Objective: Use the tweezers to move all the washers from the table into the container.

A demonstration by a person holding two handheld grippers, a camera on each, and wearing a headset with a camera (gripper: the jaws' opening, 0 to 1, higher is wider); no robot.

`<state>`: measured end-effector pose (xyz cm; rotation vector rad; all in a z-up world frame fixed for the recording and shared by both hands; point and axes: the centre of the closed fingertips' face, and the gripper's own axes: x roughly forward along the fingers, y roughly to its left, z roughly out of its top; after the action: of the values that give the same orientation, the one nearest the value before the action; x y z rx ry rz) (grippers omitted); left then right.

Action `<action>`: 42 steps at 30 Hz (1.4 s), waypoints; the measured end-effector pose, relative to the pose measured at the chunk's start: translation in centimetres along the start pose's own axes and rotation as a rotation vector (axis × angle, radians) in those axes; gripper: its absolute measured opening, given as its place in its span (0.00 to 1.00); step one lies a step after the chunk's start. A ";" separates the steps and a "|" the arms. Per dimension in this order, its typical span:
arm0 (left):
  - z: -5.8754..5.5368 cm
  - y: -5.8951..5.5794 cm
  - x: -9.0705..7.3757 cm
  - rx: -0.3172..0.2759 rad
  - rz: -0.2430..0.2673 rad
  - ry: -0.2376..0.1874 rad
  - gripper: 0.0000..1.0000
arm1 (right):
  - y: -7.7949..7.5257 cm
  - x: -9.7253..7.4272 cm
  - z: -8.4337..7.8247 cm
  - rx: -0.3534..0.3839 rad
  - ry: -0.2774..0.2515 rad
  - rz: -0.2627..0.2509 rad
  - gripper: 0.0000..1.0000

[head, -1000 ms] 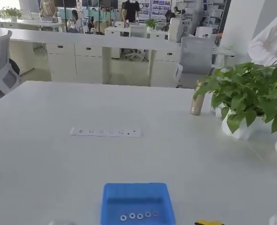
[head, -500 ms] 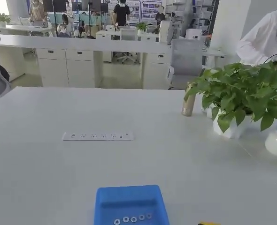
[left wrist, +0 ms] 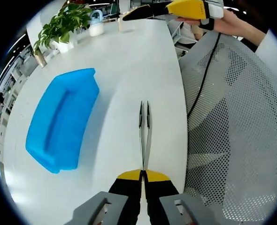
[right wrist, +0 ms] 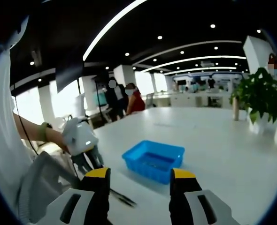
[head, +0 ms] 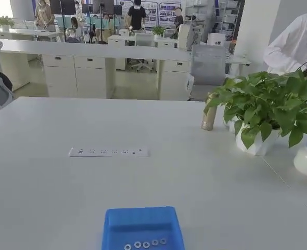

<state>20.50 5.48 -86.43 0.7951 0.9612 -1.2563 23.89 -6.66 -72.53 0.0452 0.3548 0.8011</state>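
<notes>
Five washers point(head: 146, 244); one container point(head: 139, 214); one tweezers point(left wrist: 144, 136)

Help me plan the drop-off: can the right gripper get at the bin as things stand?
Likely yes. The right gripper is open and faces the bin, with bare table between them; the left gripper and tweezers sit off to one side.

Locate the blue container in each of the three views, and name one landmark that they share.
Head view: the blue container sits bottom centre, cut by the lower edge.
Left gripper view: the container is left of centre, to the left of the tweezers.
Right gripper view: the container is at lower centre.
Shared landmark: the potted plant, right in the head view, top left in the left gripper view, far right in the right gripper view.
</notes>
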 end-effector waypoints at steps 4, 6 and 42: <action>-0.5 0.0 -0.5 0.001 0.017 0.038 0.00 | -0.1 0.4 0.0 0.039 -0.008 0.011 0.49; -0.5 0.0 -0.5 -0.021 0.024 0.040 0.00 | -0.1 0.5 -0.1 0.048 -0.005 0.011 0.50; -0.5 2.6 -6.7 -0.542 0.316 -0.381 0.43 | -1.3 0.5 -0.6 0.043 0.042 -0.044 0.61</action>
<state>22.70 9.04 -80.54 0.2519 0.7721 -0.7771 24.89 -7.29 -73.46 0.0603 0.4112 0.7521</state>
